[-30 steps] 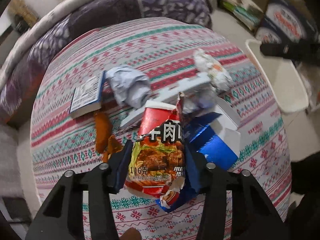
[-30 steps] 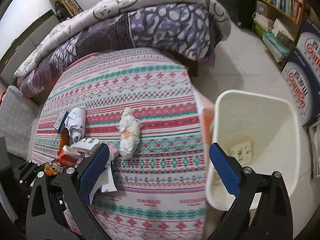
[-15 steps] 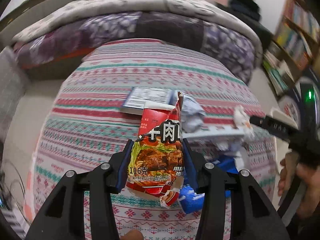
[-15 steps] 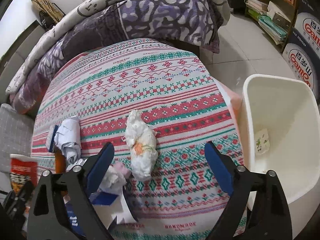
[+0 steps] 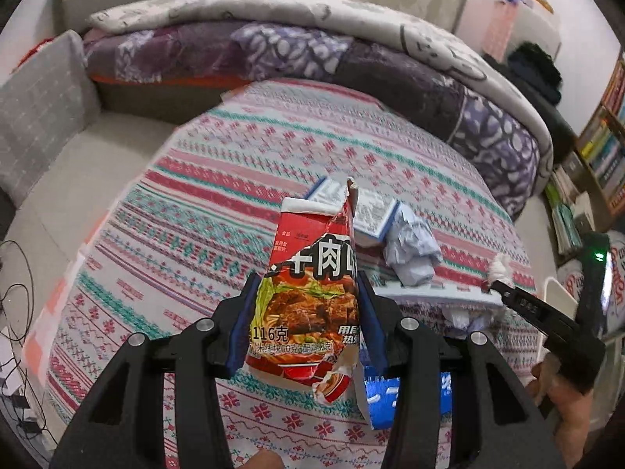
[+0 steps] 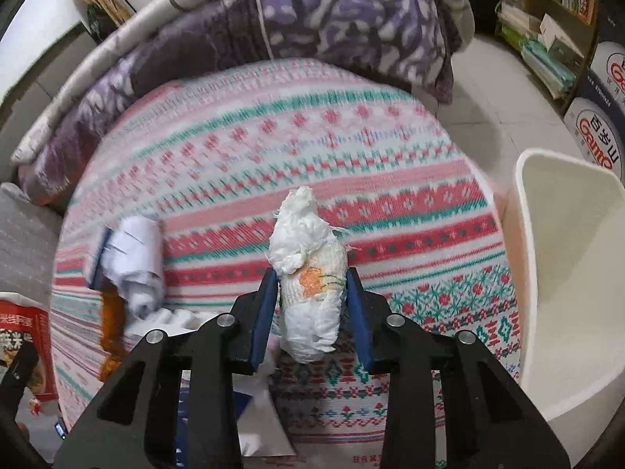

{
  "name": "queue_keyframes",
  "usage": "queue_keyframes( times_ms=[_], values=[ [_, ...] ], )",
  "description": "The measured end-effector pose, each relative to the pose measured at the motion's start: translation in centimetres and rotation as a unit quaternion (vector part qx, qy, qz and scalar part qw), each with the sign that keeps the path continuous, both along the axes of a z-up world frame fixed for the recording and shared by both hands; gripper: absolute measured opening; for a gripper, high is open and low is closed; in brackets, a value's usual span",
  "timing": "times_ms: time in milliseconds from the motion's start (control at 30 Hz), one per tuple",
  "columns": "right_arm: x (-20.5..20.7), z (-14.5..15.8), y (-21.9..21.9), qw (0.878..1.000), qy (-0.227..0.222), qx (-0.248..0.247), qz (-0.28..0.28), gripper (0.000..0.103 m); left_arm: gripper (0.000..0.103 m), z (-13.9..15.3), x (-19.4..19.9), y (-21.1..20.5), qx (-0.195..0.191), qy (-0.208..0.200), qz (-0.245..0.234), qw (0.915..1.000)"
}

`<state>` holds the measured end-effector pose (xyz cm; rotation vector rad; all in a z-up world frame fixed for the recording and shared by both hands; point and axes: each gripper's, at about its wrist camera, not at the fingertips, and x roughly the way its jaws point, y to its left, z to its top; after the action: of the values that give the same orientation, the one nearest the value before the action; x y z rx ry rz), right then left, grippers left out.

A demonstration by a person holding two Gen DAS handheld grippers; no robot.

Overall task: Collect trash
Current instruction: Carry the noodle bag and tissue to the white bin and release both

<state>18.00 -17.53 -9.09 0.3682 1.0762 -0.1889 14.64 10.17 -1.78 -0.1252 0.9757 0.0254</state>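
**Right jaws closing on the tissue wad**

The right gripper (image 6: 312,312) is closing around the tissue wad (image 6: 308,273) on the patterned table (image 6: 410,211); squeeze mid-body, then carry to the white bin (image 6: 566,273) at 3 o'clock. The left gripper (image 5: 308,324) pinches a noodle wrapper (image 5: 312,293).

You get soft, even indoor light with faint shadows, strong fisheye bending and dark corners, and motion blur across the far tablecloth (image 6: 273,125).

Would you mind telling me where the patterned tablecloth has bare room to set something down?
Free: the far half of the striped red-and-green tablecloth, toward the purple quilt, and its left side in the left view. Crowded: the near edge, around the crumpled white paper and blue-edged booklet.
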Motion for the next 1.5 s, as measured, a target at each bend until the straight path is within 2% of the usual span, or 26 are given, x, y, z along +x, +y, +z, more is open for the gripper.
queue_keyframes(
  times_ms=[167, 333, 600, 733, 967, 1500],
  values=[
    [-1.1, 4.1, 1.3, 0.997, -0.075, -0.017, 0.018, 0.033, 0.048, 2.0, -0.7, 0.0, 0.009, -0.047, 0.025, 0.9985],
    [-2.8, 7.9, 3.4, 0.986, -0.146, -0.057, 0.052, 0.033, 0.048, 3.4, -1.2, -0.1, 0.011, -0.083, 0.057, 0.9948],
    [-5.3, 11.2, 5.0, 0.966, -0.217, -0.114, 0.081, 0.033, 0.048, 4.6, -2.2, -1.4, 0.047, -0.129, 0.08, 0.9873],
    [-6.0, 11.8, 5.1, 0.961, -0.229, -0.127, 0.084, 0.033, 0.048, 4.8, -2.5, -2.4, 0.051, -0.137, 0.073, 0.9866],
    [-6.9, 12.4, 4.0, 0.961, -0.231, -0.132, 0.078, 0.033, 0.048, 5.5, -2.9, -4.7, 0.05, -0.146, 0.057, 0.9863],
    [-9.0, 14.0, -2.8, 0.964, -0.228, -0.134, 0.019, 0.033, 0.048, 6.2, -3.3, -12.0, 0.04, -0.155, -0.001, 0.9871]
  ],
)
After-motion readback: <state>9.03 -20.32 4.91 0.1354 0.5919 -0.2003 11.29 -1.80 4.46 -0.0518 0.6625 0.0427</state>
